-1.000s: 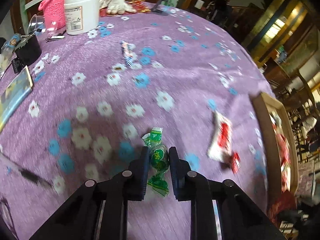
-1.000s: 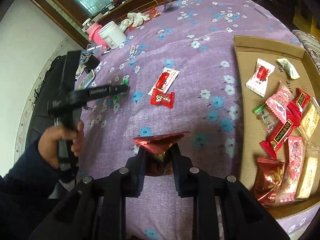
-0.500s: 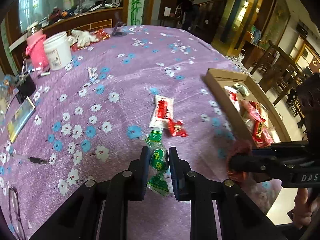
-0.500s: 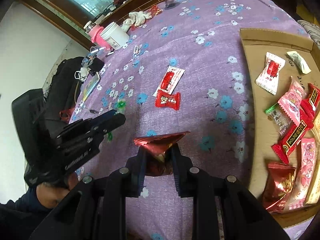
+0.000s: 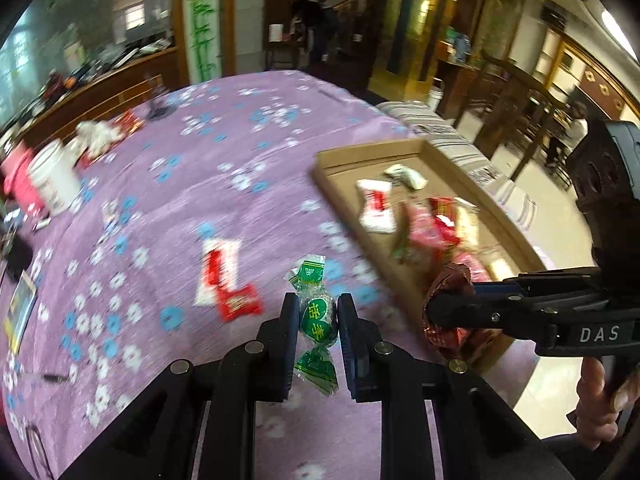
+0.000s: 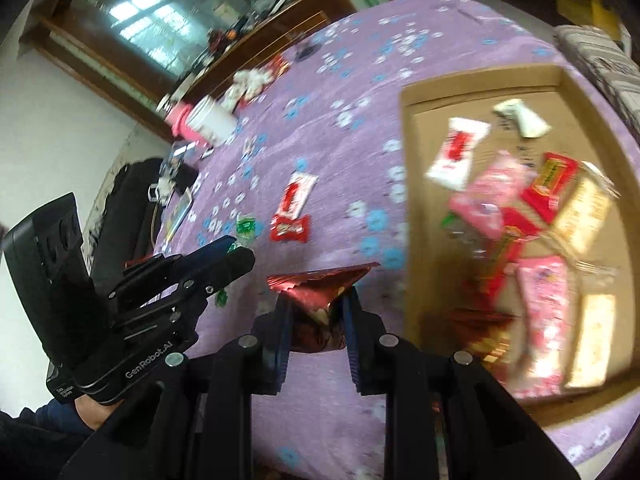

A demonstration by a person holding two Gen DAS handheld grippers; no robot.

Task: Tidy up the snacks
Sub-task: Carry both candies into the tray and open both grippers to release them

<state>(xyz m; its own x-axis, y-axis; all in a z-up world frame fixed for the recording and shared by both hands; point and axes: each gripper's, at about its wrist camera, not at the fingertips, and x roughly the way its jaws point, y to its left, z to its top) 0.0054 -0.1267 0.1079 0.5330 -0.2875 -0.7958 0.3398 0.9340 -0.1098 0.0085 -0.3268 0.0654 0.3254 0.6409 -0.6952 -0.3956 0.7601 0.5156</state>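
Observation:
My left gripper (image 5: 318, 320) is shut on a green wrapped candy (image 5: 318, 318), held above the purple flowered tablecloth (image 5: 224, 152). My right gripper (image 6: 316, 312) is shut on a dark red foil snack (image 6: 320, 286); in the left wrist view the same red foil snack (image 5: 450, 280) hangs at the near corner of the cardboard tray (image 5: 360, 152). In the right wrist view the cardboard tray (image 6: 480, 80) holds several snacks. A white-and-red packet (image 5: 218, 270) and a small red candy (image 5: 240, 302) lie on the cloth left of the tray.
A white tub (image 5: 54, 182) and a pink container (image 5: 16, 178) stand at the far left with a white cloth (image 5: 98, 136). A phone and dark items lie near the left edge. A black bag (image 6: 128, 200) sits beside the table. Chairs and furniture stand beyond the tray.
Both grippers have swung toward the cardboard tray with their snacks still held. The left one rose and rolled, so the tray now fills its right side.

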